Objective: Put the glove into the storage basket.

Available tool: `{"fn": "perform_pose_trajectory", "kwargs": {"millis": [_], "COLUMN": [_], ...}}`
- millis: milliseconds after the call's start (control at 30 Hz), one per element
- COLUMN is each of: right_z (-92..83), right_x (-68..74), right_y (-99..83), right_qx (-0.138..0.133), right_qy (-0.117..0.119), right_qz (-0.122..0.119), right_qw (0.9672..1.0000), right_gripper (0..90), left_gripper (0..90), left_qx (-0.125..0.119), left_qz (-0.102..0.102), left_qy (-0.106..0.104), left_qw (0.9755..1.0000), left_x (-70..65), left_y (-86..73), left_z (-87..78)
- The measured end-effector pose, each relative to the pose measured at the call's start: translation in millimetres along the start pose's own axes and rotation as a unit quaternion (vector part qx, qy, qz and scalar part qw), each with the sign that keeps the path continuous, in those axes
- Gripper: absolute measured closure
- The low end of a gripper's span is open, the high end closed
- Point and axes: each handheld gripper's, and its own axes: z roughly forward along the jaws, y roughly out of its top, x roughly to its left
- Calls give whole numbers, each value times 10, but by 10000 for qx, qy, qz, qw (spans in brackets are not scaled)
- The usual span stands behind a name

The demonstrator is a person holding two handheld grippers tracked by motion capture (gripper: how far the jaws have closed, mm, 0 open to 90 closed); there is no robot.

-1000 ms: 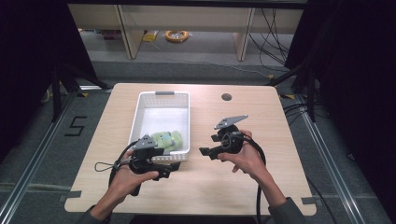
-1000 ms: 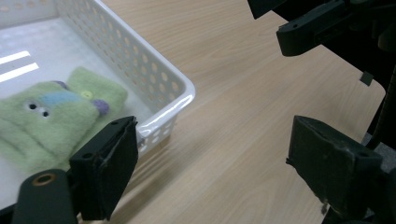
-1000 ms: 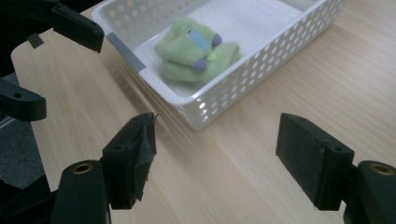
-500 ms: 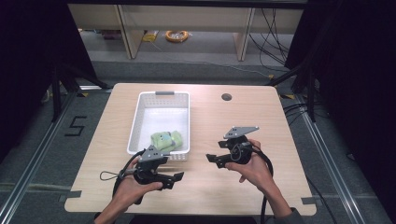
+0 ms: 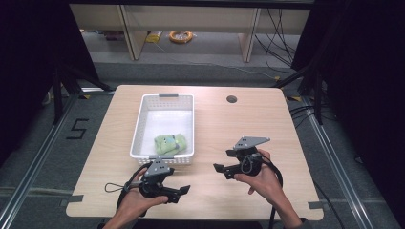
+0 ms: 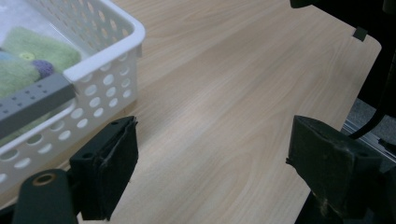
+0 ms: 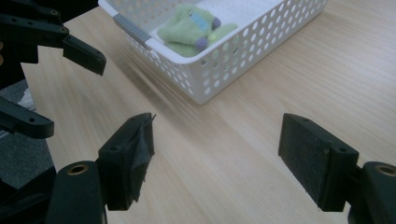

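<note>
The green plush toy (image 5: 169,143) lies inside the white perforated basket (image 5: 138,129), at the basket's end nearest the person, on the left half of the surface (image 5: 286,124). The left gripper (image 5: 177,192) hovers close to the surface's near edge, just in front of the basket's near wall; its fingers (image 6: 112,163) are spread apart with nothing but bare wood between them. The right gripper (image 5: 224,164) sits right of the basket, near the middle of the surface's near half, its 2 fingers (image 7: 317,158) released wide, grasping nothing.
</note>
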Motion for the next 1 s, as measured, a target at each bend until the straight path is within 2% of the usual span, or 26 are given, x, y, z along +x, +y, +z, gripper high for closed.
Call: {"fn": "perform_pose_trajectory", "kwargs": {"millis": [133,167,233,267,300,333,400,433,467,500,533,567,600,633,700,733,767,800,833,867,900,933,967,1000], "right_z": [-35,-48,-74,-83,-83,-103,-116,-119,-132,-129,-129,-128,-133,-122,-125,-114,-121,-119,-115,-117,-116,-114,-116,-116], "right_x": [2,21,1,23,-8,14,-7,9,5,19,8,-2,14,-4,15,11,42,17,45,32,44,52,42,59], "right_y": [-64,-88,-135,-153,-182,-208,-255,-280,-302,-326,-349,-364,-390,-407,-447,-468,-486,-503,-524,-540,-558,-575,-589,-606], "right_qx": [7,57,80,109,47,64,33,32,74,42,42,17,55,-26,59,-6,54,44,74,50,41,5,4,-12], "right_qy": [-49,-50,-102,-39,22,-45,-26,5,-28,5,25,4,18,3,68,93,105,84,188,123,154,123,112,106], "right_qz": [-9,121,102,262,140,255,155,236,248,325,261,219,279,173,254,211,377,209,362,246,283,271,187,261], "right_qw": [10000,9999,9999,9996,9999,9996,9999,9997,9997,9995,9996,9998,9996,9998,9996,9997,9992,9997,9991,9996,9995,9996,9998,9996], "right_gripper": [248,243,232,231,233,235,236,236,236,236,236,236,236,235,233,233,232,229,228,227,225,221,216,211], "left_gripper": [154,154,154,154,154,154,154,154,154,154,154,154,154,154,154,154,154,154,154,154,154,154,154,154], "left_qx": [41,45,48,54,45,61,122,132,170,115,109,167,157,180,239,221,254,243,358,317,299,309,259,353], "left_qz": [53,53,-3,-21,18,23,-2,-16,51,-90,-6,8,-32,19,-32,-66,34,3,134,45,-25,83,62,85], "left_qy": [-26,-39,-51,-65,-59,-63,-136,-71,-101,-104,-118,-104,-110,-97,-85,-87,-118,-131,-151,-125,-133,-141,-150,-146], "left_qw": [10000,10000,10000,10000,10000,10000,9998,9999,9998,9998,9999,9998,9998,9998,9997,9997,9996,9996,9992,9994,9995,9994,9995,9992], "left_x": [-28,-33,-44,-49,-51,-56,-60,-70,-58,-70,-57,-53,-57,-48,-56,-65,-55,-67,-56,-74,-85,-77,-80,-81], "left_y": [-46,-59,-81,-98,-111,-125,-154,-164,-173,-186,-194,-204,-213,-227,-251,-264,-274,-288,-293,-304,-313,-316,-329,-334], "left_z": [-4,-7,-9,-7,-4,-3,7,7,5,17,19,15,20,23,28,36,38,48,40,51,59,57,69,61]}}
